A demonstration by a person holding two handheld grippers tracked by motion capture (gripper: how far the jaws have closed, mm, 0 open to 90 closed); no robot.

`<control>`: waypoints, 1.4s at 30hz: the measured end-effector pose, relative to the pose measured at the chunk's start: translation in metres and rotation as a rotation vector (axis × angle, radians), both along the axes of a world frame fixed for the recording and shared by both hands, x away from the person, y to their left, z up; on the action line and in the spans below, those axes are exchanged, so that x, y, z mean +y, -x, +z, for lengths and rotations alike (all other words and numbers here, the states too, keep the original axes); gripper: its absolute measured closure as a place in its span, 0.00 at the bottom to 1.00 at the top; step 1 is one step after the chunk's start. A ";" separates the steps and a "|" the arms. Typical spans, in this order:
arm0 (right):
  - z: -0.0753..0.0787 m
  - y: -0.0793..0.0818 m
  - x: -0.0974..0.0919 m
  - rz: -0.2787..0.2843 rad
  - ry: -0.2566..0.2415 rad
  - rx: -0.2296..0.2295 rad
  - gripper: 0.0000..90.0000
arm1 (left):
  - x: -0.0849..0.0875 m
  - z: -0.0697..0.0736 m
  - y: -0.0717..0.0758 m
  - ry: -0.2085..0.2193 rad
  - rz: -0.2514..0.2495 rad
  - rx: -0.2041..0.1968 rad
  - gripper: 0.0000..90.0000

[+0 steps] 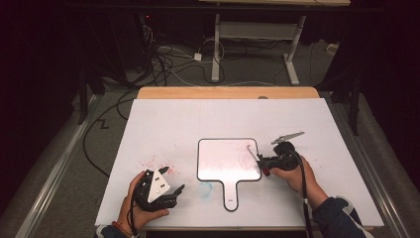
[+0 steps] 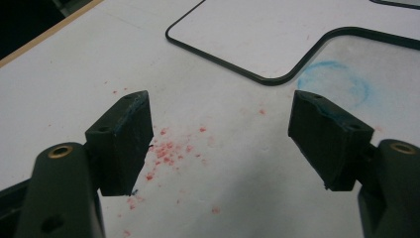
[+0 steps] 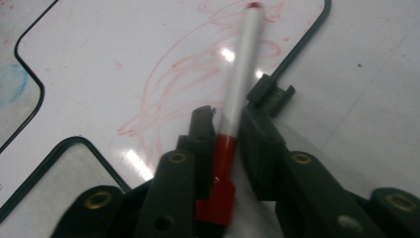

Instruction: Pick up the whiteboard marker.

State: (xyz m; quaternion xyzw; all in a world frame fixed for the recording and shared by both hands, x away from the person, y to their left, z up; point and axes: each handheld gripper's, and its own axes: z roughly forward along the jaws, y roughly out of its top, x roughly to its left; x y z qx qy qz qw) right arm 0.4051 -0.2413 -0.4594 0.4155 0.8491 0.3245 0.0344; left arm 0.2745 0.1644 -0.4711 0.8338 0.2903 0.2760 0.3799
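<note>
A small white whiteboard with a black rim and a short handle lies mid-table. Faint red scribbles mark its right part. My right gripper is at the board's right edge, shut on a red-capped white marker. In the right gripper view the marker runs out from between the jaws of that gripper, with its red tip over the board. My left gripper rests near the table's front left. Its jaws stand wide apart over bare table, holding nothing.
Red specks dot the table in front of the left gripper. A blue smear lies beside the board's handle, near the board's corner. Beyond the table's far edge, cables and a desk frame stand on the floor.
</note>
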 end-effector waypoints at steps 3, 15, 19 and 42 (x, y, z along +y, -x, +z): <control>0.001 0.001 0.001 0.015 0.005 -0.004 0.90 | -0.001 0.000 -0.001 0.005 -0.004 0.007 0.27; 0.025 0.018 0.006 0.064 -0.034 -0.183 0.91 | -0.021 0.017 -0.018 0.166 -0.066 0.076 0.28; 0.039 0.031 0.011 0.092 -0.083 -0.252 0.90 | -0.037 0.028 -0.032 0.252 -0.104 0.104 0.29; 0.054 0.075 0.030 0.281 -0.202 -0.419 0.91 | -0.113 0.062 -0.072 0.605 -0.242 0.178 0.67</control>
